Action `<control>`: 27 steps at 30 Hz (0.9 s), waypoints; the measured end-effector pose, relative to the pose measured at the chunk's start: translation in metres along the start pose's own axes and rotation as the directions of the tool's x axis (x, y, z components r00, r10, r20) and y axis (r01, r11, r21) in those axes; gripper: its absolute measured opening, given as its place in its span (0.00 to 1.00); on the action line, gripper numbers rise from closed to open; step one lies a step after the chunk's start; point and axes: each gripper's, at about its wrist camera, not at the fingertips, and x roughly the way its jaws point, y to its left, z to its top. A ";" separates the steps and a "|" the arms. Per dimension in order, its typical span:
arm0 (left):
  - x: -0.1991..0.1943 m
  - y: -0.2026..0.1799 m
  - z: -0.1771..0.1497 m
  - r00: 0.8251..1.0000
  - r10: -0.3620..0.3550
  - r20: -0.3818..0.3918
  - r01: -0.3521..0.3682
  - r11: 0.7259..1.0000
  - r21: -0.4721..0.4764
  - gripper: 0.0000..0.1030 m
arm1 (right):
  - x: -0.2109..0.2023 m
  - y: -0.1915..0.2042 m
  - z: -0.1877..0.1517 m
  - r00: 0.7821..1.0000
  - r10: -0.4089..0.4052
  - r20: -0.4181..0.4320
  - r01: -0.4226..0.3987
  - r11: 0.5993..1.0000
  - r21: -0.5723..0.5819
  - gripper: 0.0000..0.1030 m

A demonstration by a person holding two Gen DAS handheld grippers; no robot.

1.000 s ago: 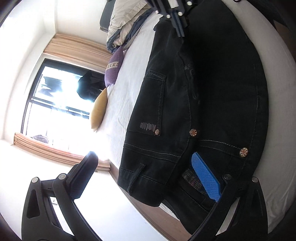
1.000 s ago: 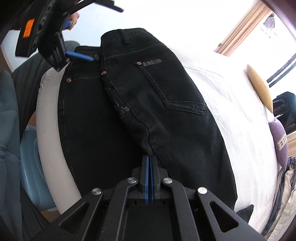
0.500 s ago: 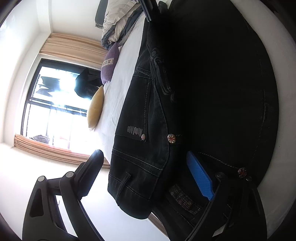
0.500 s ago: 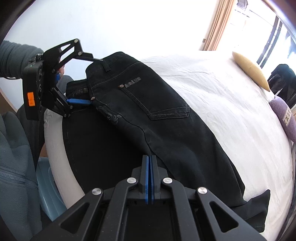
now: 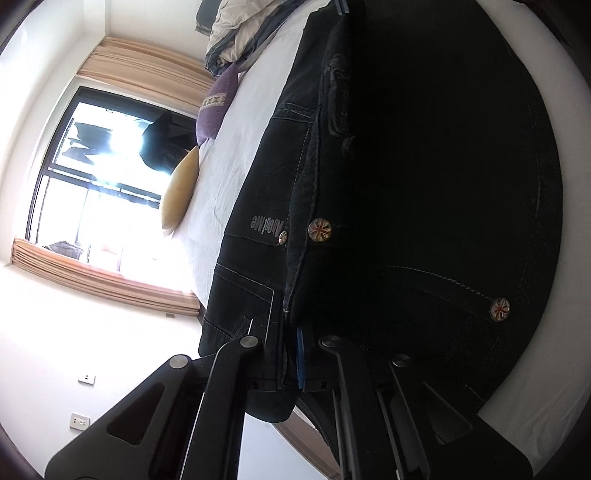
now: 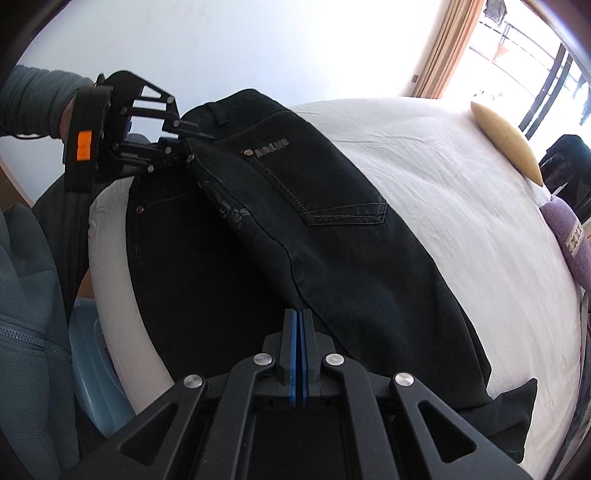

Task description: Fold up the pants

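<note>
Black jeans [image 6: 332, 229] lie on a white bed [image 6: 461, 192], one leg folded lengthwise over the other. My left gripper [image 5: 290, 354] is shut on the waistband edge of the jeans [image 5: 424, 184]; it also shows in the right wrist view [image 6: 184, 144], held by a grey-sleeved hand. My right gripper [image 6: 297, 325] is shut on the fold of the jeans near the crotch seam, its blue pads pressed together. A back pocket [image 6: 332, 192] and a small logo face up.
A yellow cushion [image 6: 506, 147] and a purple pillow [image 6: 569, 236] lie at the bed's far side. Rumpled bedding [image 5: 240, 33] is piled at the head. A window [image 5: 96, 177] with curtains is beyond. A light blue bin [image 6: 96, 354] stands beside the bed.
My left gripper has closed on the waistband; a second ago its fingers were wide open around it. The right gripper has stayed shut on the fold and lifted slightly.
</note>
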 end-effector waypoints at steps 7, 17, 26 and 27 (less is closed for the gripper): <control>-0.013 0.003 -0.006 0.998 -0.041 0.048 0.040 0.999 0.016 0.03 | 0.005 0.023 -0.004 0.998 -0.037 -0.049 0.032 0.995 -0.094 0.02; -0.027 -0.007 -0.015 0.995 -0.068 0.073 0.064 0.996 0.055 0.03 | 0.015 0.060 0.005 0.996 -0.057 -0.075 0.038 0.971 -0.235 0.02; -0.029 -0.008 -0.026 0.990 -0.120 0.079 0.111 0.988 0.112 0.03 | 0.023 0.078 -0.015 0.987 -0.045 -0.152 -0.003 0.953 -0.302 0.02; -0.031 -0.008 -0.026 0.989 -0.124 0.082 0.115 0.987 0.116 0.03 | 0.022 0.078 -0.018 0.988 -0.042 -0.151 -0.005 0.956 -0.295 0.02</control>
